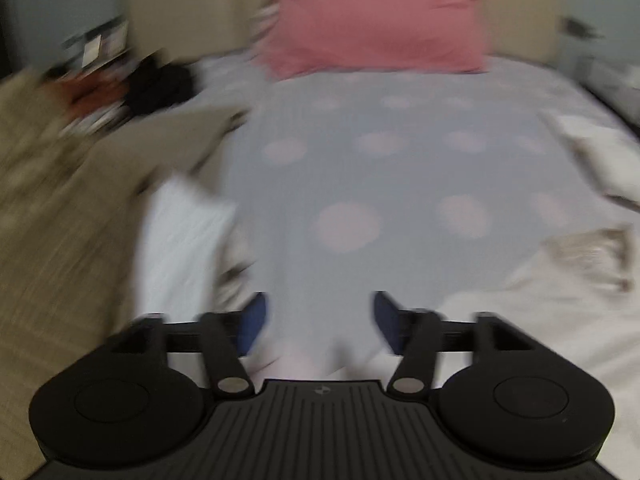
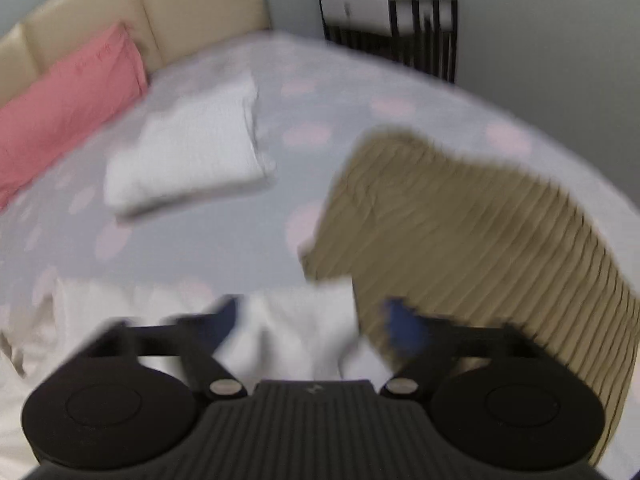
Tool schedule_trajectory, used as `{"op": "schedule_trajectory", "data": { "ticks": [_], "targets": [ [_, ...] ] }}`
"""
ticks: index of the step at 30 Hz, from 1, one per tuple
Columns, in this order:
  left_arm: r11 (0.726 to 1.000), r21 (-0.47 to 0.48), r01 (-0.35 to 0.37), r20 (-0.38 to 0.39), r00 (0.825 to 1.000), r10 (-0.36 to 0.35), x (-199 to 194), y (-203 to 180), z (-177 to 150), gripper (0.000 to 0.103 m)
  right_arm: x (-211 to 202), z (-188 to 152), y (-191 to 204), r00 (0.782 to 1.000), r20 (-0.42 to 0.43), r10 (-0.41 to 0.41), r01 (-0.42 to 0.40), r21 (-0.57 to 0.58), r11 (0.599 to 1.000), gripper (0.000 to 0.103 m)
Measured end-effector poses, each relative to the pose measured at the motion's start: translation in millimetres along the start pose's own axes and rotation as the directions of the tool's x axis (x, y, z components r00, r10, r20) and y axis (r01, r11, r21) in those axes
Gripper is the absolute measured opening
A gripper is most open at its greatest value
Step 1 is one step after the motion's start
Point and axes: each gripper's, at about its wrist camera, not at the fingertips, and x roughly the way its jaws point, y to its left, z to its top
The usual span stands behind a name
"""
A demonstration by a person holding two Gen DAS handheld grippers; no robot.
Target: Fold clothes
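Both views are motion-blurred. In the left wrist view my left gripper stands open above the grey, pink-dotted bedsheet, nothing between its blue pads. A tan striped garment lies to its left with a white cloth beside it. A cream cloth lies to the right. In the right wrist view my right gripper is open over a rumpled white cloth. The tan striped garment spreads just right of it. A folded white cloth rests farther up the bed.
A pink pillow leans on the beige headboard. Dark clothes and clutter sit at the bed's far left. A dark slatted rack stands beyond the bed's far edge in the right wrist view.
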Motion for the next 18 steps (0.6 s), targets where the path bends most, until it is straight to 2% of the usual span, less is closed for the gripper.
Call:
{"op": "schedule_trajectory", "data": {
  "ticks": [2, 4, 6, 8, 11, 14, 17, 18],
  "targets": [
    [0.995, 0.075, 0.07, 0.004, 0.998, -0.07, 3, -14, 11, 0.064, -7, 10, 7, 0.996, 0.072, 0.055, -0.051, -0.058, 0.997, 0.09],
    [0.979, 0.15, 0.139, 0.003, 0.99, -0.141, 7, -28, 23, 0.064, -5, 22, 22, 0.981, 0.078, 0.178, -0.167, -0.134, 0.977, 0.09],
    [0.953, 0.224, 0.206, -0.004, 0.978, -0.21, 10, -42, 34, 0.064, 8, 31, 48, 0.955, -0.005, 0.296, -0.289, -0.229, 0.929, 0.09],
    [0.922, 0.305, 0.238, -0.048, 0.971, -0.235, 28, -66, 47, 0.062, 25, 33, 84, 0.935, -0.089, 0.344, -0.353, -0.351, 0.867, 0.09],
    [0.884, 0.378, 0.277, -0.118, 0.961, -0.25, 59, -92, 64, 0.057, 58, 25, 138, 0.929, -0.2, 0.312, -0.371, -0.487, 0.791, 0.09],
    [0.868, 0.396, 0.3, -0.161, 0.953, -0.256, 80, -105, 75, 0.056, 90, 14, 181, 0.922, -0.285, 0.264, -0.384, -0.564, 0.731, 0.09],
    [0.856, 0.403, 0.323, -0.221, 0.942, -0.252, 97, -113, 76, 0.056, 115, 6, 212, 0.928, -0.314, 0.202, -0.364, -0.642, 0.675, 0.09],
    [0.853, 0.406, 0.328, -0.233, 0.94, -0.251, 101, -115, 77, 0.057, 122, 4, 219, 0.926, -0.331, 0.184, -0.365, -0.65, 0.667, 0.09]
  ]
}}
